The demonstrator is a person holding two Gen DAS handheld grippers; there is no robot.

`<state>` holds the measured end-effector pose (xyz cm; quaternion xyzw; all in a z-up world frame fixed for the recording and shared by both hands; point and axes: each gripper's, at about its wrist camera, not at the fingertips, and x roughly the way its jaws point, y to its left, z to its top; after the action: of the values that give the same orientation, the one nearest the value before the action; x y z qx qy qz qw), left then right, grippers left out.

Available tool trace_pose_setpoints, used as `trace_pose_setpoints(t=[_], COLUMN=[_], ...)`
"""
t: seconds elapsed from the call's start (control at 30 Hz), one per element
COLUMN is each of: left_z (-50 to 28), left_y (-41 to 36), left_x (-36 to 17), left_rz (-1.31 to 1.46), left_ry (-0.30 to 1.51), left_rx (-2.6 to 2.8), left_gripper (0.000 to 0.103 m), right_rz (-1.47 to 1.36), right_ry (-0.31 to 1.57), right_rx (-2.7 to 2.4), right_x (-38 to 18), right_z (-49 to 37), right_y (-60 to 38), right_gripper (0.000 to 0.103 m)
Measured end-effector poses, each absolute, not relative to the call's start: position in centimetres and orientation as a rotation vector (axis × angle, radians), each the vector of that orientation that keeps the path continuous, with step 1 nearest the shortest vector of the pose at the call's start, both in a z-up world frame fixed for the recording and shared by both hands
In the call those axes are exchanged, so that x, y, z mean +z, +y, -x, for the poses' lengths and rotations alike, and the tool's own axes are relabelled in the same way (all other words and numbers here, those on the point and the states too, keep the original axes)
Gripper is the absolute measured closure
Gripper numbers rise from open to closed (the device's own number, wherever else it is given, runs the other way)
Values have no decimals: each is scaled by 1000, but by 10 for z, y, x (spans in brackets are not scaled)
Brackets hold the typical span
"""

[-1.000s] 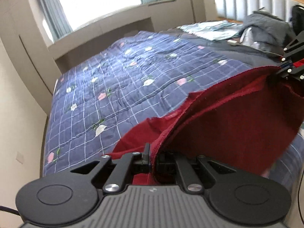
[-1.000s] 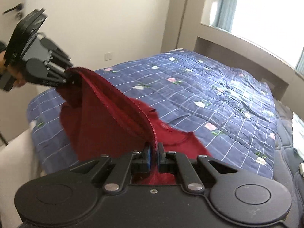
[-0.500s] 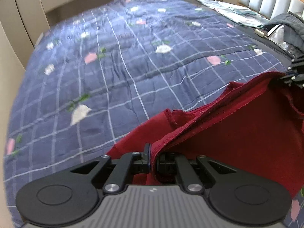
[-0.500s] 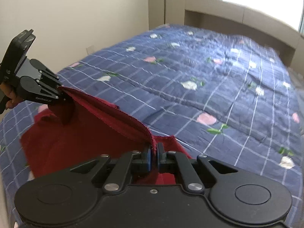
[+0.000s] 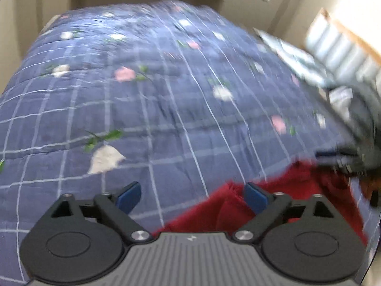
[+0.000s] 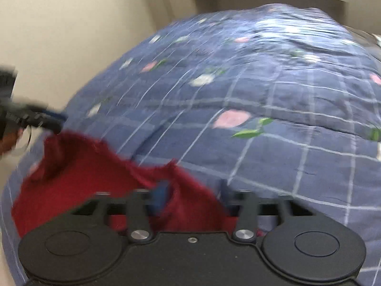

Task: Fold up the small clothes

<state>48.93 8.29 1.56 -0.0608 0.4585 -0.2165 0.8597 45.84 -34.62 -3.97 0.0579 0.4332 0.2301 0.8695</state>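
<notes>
Both shots are pretty smeared with motion blur. In the left wrist view the right gripper (image 5: 345,162) is just a dark streak at the edge, so its fingers can't be made out, and the headboard (image 5: 338,40) and the stuff piled by it are mush. The red cloth (image 5: 281,205) runs under the left gripper (image 5: 191,196) body, so its near part is hidden. In the right wrist view the hand (image 6: 9,140) is cut off by the edge.

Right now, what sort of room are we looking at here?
Most likely a bedroom: a wide bed under a blue checked floral quilt, a padded headboard at its far end, and a red garment lying on the quilt.
</notes>
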Motion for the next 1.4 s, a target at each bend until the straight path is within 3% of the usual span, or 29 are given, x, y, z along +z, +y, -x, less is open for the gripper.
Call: trace_pose_setpoints(t=[0.13,0.3,0.47,0.53,0.6,0.63,0.7,0.73,0.8,0.9,1.23,1.33,1.4], left_z=[-485,-445,-394,-380,-374,-375,-379,-383,-390,-395,-406,-407,-403], left_y=[102,88,49,33,21,18,19,24,34,45,73,73,77], left_x=[17,15,1,-4,-8,-10,-11,-12,-12,-12,-37,-36,-33], left_rz=[278,227,62,-29,-98,-105,-68,-22,52,96,195,193,200], left_ry=[914,831,786,768,758,761,780,783,785,774,809,803,780], left_rx=[-419,-465,-519,-518,-483,-457,-408,-392,-353,-282,-155,-116,-81], left_gripper=[4,2,2,6,27,32,59,64,94,98,97,69,29], right_rz=[-275,-255,-84,2,62,74,63,50,19,-38,-138,-150,-152], right_ry=[841,759,681,674,668,670,660,651,637,614,709,705,698], right_rx=[465,521,567,550,544,529,502,486,449,396,192,148,128], right_x=[-29,-12,-7,-13,-20,-23,-27,-26,-25,-22,-54,-58,-56], right_z=[-451,-410,-355,-342,-337,-337,-340,-342,-347,-356,-380,-378,-376], right_y=[-369,-371,-350,-340,-333,-330,-332,-333,-339,-350,-376,-382,-384], right_gripper=[18,4,3,6,24,28,57,65,88,95,94,69,34])
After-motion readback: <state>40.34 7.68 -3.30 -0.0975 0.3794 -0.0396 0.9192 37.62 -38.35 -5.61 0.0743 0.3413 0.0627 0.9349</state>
